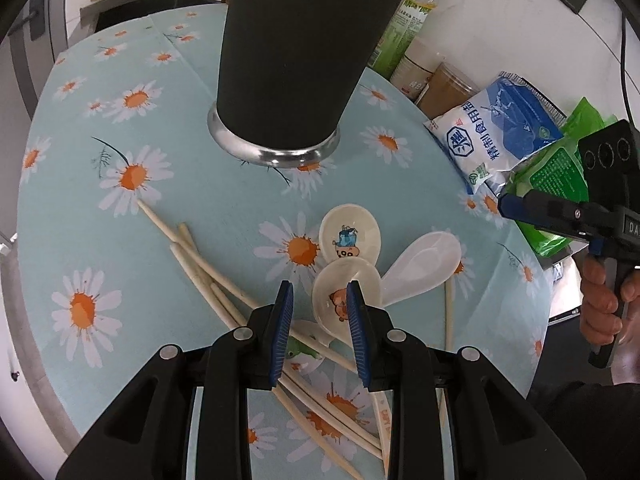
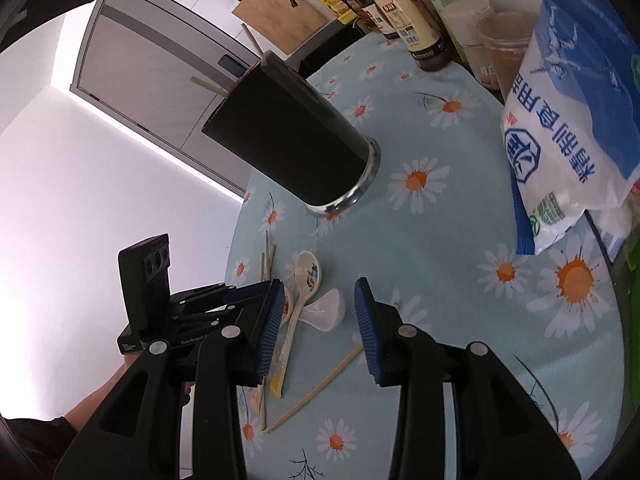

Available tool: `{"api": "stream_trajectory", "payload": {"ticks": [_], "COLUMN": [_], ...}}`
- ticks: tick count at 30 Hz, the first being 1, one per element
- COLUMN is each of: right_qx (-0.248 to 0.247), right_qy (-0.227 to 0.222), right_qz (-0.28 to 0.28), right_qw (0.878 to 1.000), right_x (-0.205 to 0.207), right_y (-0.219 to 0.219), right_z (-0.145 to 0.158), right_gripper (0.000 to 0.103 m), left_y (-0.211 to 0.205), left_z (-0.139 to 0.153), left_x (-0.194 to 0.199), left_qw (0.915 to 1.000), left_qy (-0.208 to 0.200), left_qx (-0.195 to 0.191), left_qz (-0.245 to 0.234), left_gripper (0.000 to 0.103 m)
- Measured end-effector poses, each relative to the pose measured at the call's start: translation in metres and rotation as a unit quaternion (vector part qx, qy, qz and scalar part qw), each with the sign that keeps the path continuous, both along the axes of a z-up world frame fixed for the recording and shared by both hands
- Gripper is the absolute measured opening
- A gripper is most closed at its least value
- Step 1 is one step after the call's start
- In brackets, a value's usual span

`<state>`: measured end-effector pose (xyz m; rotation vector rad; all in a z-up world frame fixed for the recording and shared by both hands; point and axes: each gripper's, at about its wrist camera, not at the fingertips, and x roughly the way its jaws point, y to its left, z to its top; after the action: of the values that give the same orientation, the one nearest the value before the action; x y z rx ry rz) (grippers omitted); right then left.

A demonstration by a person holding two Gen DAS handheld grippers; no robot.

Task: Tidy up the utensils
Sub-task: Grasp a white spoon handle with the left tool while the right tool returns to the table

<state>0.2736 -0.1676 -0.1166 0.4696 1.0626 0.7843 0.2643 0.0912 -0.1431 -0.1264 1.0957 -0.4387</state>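
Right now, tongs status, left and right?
Left tongs: open, holding nothing, low over the cartoon spoon.
Right tongs: open, holding nothing, above the white spoon.

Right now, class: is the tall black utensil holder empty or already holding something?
Holding something: the right wrist view shows pale chopstick ends poking above the tall black utensil holder.
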Motion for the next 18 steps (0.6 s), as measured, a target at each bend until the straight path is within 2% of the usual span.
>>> {"api": "stream_trajectory", "payload": {"ticks": [6,8,18], "right_qx": [-0.001,-0.002,-0.005], "right_qy": [0.004,0.007,0.023], "right_qz": [-0.004,-0.007,-0.009], "right_qw": [1.000,1.000,1.000], "right_x": [0.000,0.001,-0.002], "right_y": [-0.001,0.000,-0.001], "right_z": [-0.001,-0.004,-0.013], "right_gripper": [0.038,0.038,0.038], "left_y": [-0.002,-0.004,0.006], "left_z": [-0.006,-0.007,-0.001], "left_x": [0.001,0.002,0.005], "left_qw": [0.9997,0.9996,0.9993], "left_qy": [0.011,0.012,0.005], "left_qx": [-0.010,-0.009,-0.037], "left_qz": [-0.018,-0.022,-0.007], "left_gripper": [0.024,0.014,0.003]}}
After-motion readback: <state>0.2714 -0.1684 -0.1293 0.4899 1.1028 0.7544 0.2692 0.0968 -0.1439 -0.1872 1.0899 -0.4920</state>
